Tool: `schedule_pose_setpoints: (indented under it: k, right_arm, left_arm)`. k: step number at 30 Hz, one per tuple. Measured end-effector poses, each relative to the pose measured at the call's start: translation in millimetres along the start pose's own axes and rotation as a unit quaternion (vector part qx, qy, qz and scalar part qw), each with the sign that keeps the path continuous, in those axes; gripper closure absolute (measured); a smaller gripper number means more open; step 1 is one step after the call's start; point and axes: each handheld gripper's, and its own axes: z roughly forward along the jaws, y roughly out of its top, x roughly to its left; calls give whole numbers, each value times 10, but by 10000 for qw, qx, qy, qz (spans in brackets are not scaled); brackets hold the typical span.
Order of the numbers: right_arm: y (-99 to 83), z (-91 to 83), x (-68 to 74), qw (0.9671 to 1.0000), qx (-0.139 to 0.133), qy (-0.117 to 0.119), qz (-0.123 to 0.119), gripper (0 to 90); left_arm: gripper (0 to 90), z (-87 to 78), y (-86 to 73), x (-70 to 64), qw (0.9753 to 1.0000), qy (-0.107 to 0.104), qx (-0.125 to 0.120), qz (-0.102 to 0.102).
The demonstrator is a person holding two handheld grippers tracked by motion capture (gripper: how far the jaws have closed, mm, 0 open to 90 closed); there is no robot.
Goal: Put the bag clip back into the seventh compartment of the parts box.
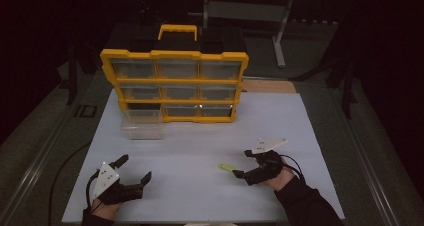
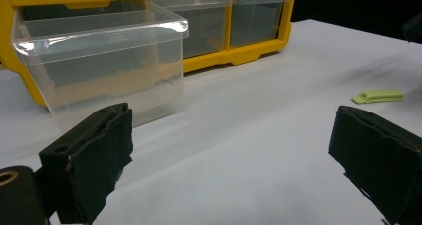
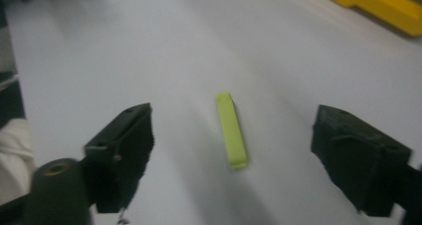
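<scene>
A small lime-green flat piece [image 1: 226,167] lies on the white table top, just left of my right gripper [image 1: 244,163]. In the right gripper view the green piece [image 3: 231,129] lies on the table ahead of the wide-open jaws, and nothing is held. My left gripper [image 1: 134,168] rests open near the front left of the table. Its own view shows a clear plastic drawer [image 2: 102,60] standing on the table ahead, and the green piece [image 2: 378,96] far off to the right. The same clear drawer [image 1: 141,124] sits in front of the yellow organiser [image 1: 175,83].
The yellow organiser with clear drawers stands upright at the back of the white table [image 1: 200,136], its handle [image 1: 177,31] on top. The bottom-left slot is vacant. A metal stand [image 1: 280,31] is behind the table. Dark floor surrounds the table.
</scene>
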Motion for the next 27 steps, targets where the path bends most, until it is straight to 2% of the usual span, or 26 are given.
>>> schedule_pose_setpoints:
  k: [6,11,17,23,27]
  right_arm:
    - [116,-52,-7,9999,-141,26,-39,115]
    - [213,-46,8,9998,-108,27,-174,115]
    - [275,45,16,9992,-22,239,-322,111]
    - [274,178,26,9983,61,330,-480,168]
    - [245,271,36,9974,122,343,-623,285]
  left_arm:
    - [36,5,-6,2,10000,-2,5,-11]
    - [36,6,-4,-5,10000,-23,10,11]
    - [36,2,-4,2,10000,-14,3,11]
    - [36,-4,-2,6,10000,-13,-8,22]
    - [36,-3,-4,8,10000,-15,1,17]
